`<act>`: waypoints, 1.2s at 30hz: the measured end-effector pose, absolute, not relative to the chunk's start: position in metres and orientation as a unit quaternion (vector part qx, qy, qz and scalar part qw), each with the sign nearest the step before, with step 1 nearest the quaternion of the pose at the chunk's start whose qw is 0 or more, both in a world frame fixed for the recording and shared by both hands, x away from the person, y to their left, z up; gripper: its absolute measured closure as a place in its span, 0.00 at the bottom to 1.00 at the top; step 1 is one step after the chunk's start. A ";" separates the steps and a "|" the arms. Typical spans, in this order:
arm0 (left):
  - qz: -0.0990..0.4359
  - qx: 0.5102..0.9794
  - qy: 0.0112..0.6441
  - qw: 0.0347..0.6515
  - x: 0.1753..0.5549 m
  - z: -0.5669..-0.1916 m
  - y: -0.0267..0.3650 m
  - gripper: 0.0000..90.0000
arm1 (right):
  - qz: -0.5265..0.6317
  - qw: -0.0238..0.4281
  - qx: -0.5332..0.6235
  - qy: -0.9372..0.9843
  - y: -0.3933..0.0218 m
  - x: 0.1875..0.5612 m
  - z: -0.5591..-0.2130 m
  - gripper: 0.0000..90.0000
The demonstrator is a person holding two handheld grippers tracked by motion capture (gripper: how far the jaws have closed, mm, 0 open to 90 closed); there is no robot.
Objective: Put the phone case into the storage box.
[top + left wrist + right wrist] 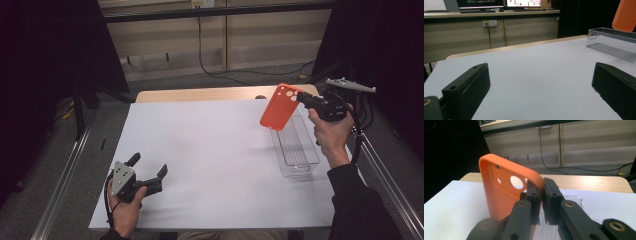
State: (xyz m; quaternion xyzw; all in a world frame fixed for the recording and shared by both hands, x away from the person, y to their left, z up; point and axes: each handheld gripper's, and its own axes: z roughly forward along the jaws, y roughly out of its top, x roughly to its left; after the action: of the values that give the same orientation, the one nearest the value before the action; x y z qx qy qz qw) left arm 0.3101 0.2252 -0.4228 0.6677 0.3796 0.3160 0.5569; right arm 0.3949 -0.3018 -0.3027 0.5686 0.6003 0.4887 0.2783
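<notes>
We have the orange phone case (279, 107) pinched in the right gripper (302, 98), lifted clear of the bench (200, 150) and hanging above the far end of the clear plastic tray (295, 150) on the right side. By our reading we are in the carrying step: the case is in the air between pick-up and set-down, and the tray below looks like the likely place for it.

In the right gripper view the jaws are drawn tight on the case's edge (534, 180) near the camera cut-outs, one pad inside the shell and one outside, so most of the case sticks out to the left of the grip and tilts. The next move, as we judge it, calls for lowering the case over the tray, turning it so its long side runs along the tray's length, then letting go once it rests low between the walls.

Our left gripper (150, 175) rests near the front left of the bench, jaws spread wide with nothing between them, well apart from the case.
</notes>
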 end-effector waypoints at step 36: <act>0.312 0.670 0.379 0.557 0.311 -0.423 0.226 0.02 | 0.443 0.335 0.582 0.594 -0.330 0.432 -0.312 0.94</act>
State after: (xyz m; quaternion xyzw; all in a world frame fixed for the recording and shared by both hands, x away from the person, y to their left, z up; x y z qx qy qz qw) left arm 0.3105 0.2256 -0.4229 0.6698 0.3794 0.3119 0.5570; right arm 0.4319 -0.3301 -0.3124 0.5822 0.5937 0.4432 0.3350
